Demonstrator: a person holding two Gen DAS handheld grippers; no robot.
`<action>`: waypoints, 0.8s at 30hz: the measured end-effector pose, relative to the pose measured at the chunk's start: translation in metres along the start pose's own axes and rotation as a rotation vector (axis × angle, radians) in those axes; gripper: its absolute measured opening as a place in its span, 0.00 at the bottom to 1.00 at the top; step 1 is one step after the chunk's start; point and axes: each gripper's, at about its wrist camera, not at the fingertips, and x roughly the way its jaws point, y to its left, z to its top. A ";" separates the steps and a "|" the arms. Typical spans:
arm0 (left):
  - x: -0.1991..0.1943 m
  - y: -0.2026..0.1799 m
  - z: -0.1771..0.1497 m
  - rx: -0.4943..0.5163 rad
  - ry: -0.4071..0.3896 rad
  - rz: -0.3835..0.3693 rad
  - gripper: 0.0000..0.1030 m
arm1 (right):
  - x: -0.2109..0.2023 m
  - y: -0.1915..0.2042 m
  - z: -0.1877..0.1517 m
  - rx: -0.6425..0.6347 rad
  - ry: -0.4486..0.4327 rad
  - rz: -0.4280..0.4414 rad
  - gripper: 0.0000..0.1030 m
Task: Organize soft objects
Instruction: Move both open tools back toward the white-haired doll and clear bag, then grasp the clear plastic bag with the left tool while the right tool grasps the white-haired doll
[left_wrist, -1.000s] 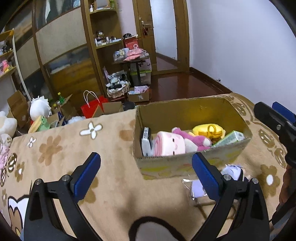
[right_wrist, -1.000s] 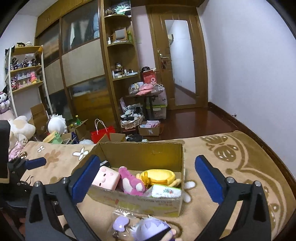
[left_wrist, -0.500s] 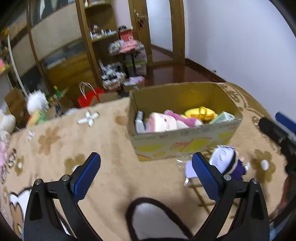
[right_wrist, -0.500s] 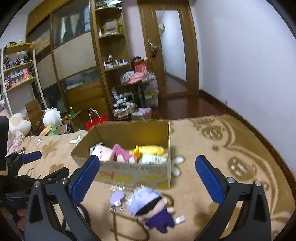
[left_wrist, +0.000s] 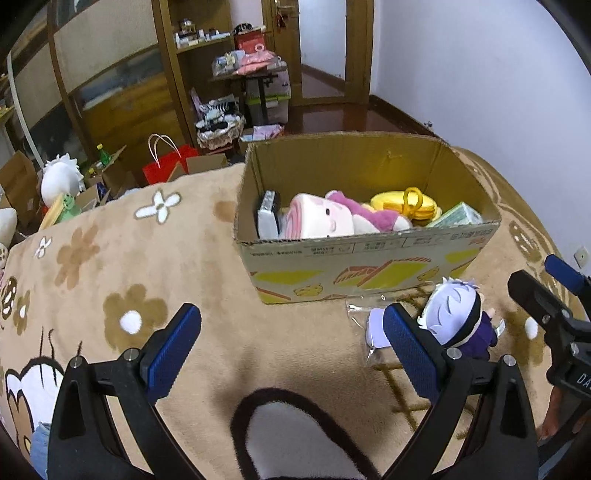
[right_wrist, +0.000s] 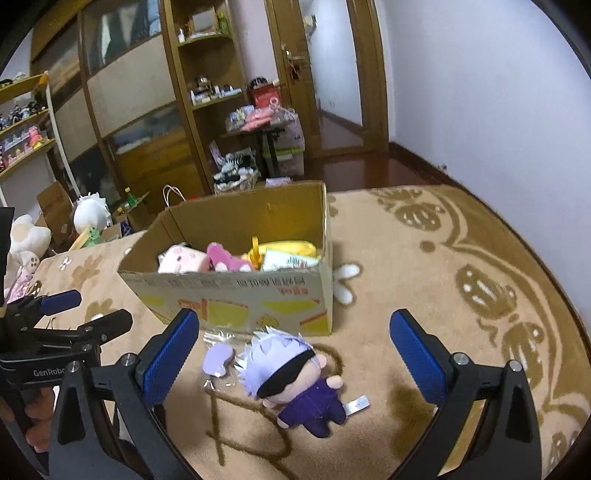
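A beige rug (right_wrist: 424, 295) with brown flower and scroll patterns covers the surface. At the far left of the right wrist view, the left gripper (right_wrist: 79, 310) hovers low over the rug, jaws spread and empty. Next comes a small lilac item in a clear plastic sleeve (right_wrist: 218, 360), lying just in front of an open cardboard box (right_wrist: 236, 295). Just beside the sleeve, to its right, a small plush doll (right_wrist: 288, 373) with white hair, a black blindfold and a purple outfit lies face up on the rug, near the box's front wall. The right gripper (right_wrist: 295, 362) hangs above the doll, jaws spread wide on either side, touching nothing.

The doll looks light, soft and squashy; the round head seems the fullest place to pinch, since the body is thin. The sleeve looks slippery and may drag along.

The box already holds a pink plush (left_wrist: 317, 221), a magenta toy (left_wrist: 369, 216) and a yellow pouch (left_wrist: 404, 205). Its front wall must be cleared on the way in.
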 end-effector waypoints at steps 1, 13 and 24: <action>0.003 -0.001 -0.001 0.003 0.006 -0.006 0.95 | 0.004 0.000 -0.001 0.003 0.011 0.002 1.00; 0.034 -0.016 -0.005 0.050 0.089 -0.011 0.95 | 0.031 0.000 -0.008 0.023 0.084 0.010 1.00; 0.051 -0.034 -0.011 0.133 0.113 -0.013 0.95 | 0.049 -0.005 -0.013 0.056 0.142 0.009 1.00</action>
